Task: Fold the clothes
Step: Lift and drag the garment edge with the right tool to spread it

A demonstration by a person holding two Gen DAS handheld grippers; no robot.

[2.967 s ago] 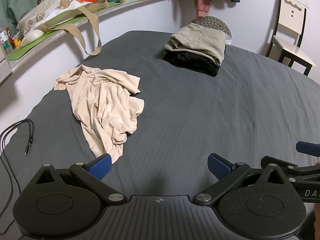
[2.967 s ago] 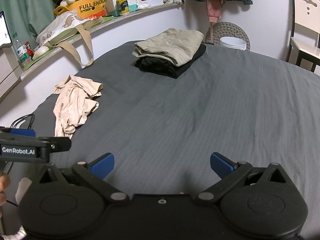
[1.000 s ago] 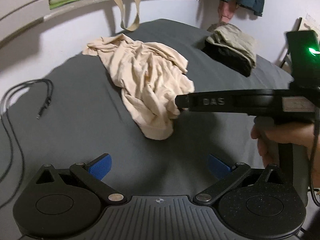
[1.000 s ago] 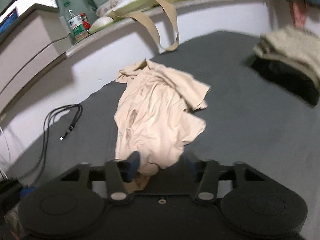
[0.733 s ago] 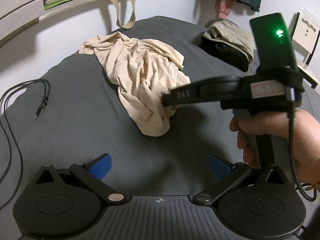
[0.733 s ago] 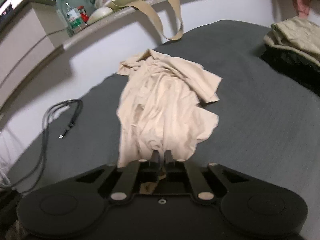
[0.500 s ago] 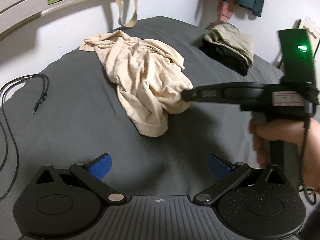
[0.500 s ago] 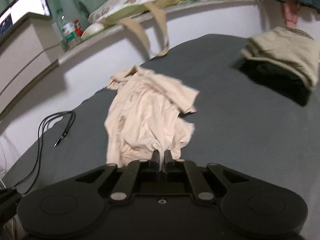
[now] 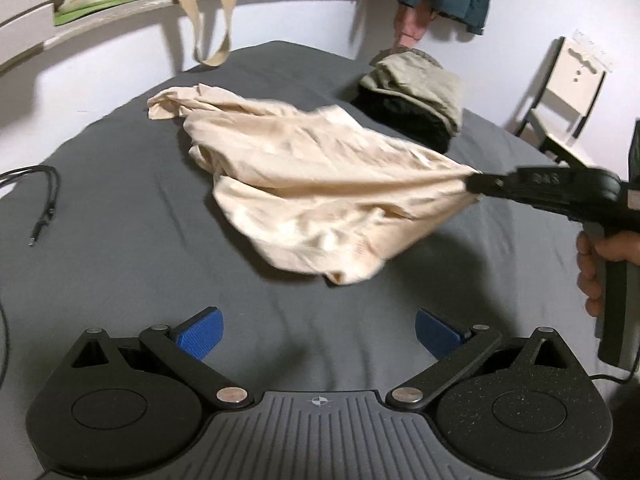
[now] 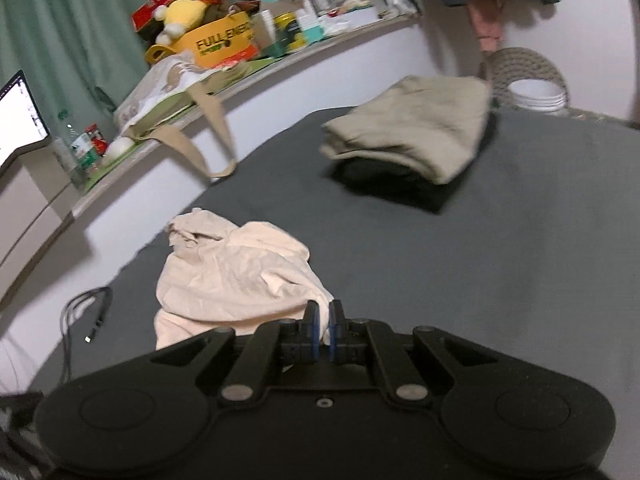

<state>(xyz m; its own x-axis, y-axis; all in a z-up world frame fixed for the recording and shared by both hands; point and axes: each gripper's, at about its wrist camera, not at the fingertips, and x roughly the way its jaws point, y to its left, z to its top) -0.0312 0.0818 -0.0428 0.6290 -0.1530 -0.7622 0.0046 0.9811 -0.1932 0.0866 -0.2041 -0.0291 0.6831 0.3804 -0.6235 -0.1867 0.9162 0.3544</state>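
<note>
Now that my right gripper (image 10: 322, 322) has pinched an edge of the crumpled cream cotton garment (image 9: 320, 184) and drawn it up and to the right, the cloth no longer lies as the slack heap it was a second ago: it is stretched into a long taut fan, its right end bunched at the closed blue pads (image 10: 311, 320), its far left end trailing on the dark grey ribbed bedcover (image 9: 120, 208). The near lobe hangs just clear of the cover in the left wrist view, though motion blur makes that hard to swear to.

My left gripper (image 9: 318, 330) holds nothing; its jaws stand wide, hovering near me over bare bedcover, short of the garment's hanging hem. Three seconds ago both tools were idle and the garment untouched, so I read this as the opening step of the fold: lifting the piece to find its shape.

To my mind the next need is a second grip. One corner alone only drags the cloth; I would bring the left tool to another edge so the two can spread it flat.

At the far right the stack of folded clothes, an olive-khaki piece on a black one (image 10: 412, 140), sits well apart from the cream garment, as before. The black cable with its plug (image 9: 42, 224) lies at the left edge of the bedcover, clear of the cloth.
</note>
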